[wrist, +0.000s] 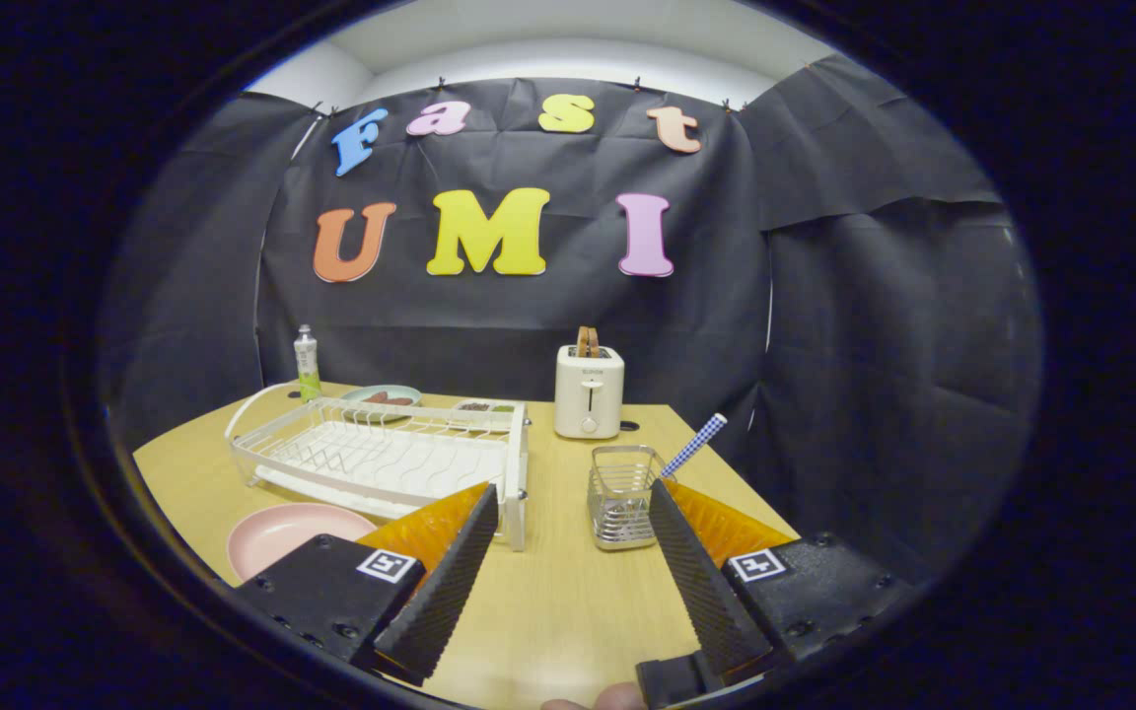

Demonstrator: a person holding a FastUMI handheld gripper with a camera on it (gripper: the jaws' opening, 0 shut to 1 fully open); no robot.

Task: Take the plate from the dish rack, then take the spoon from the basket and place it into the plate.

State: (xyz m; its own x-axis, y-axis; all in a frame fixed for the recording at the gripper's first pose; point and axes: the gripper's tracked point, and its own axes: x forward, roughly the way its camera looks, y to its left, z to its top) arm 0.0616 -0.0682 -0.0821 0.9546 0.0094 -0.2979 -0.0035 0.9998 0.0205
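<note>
Two ridged fingers (450,562) of the tongs (568,498) reach forward over a light wooden surface (548,592), spread wide apart with nothing between them but bare wood. Each finger is backed by a translucent orange wedge and a black block bearing a small square marker.

A round pale pink plate (282,534) lies flat on the surface just outside the left finger, partly hidden behind the left block, and near the front edge of a white wire dish rack (386,456). That rack sits beyond the left finger on a white tray; its slots hold no dishes.

A small square metal wire basket (622,493) stands just ahead of the right finger, touching its tip in the view. Out of the basket leans a spoon with a blue-and-white checked handle (694,444), tilted away to the right; its bowl is down inside the basket and cannot be made out.

Farther back, between the fingers' lines, stands a cream toaster (588,391) with brown slices sticking up from its slot. Behind the rack are a slim bottle with a green label (307,363), a pale green plate holding something dark (383,396) and a low tray with small compartments (486,406). A fingertip (617,697) shows below the tongs.
</note>
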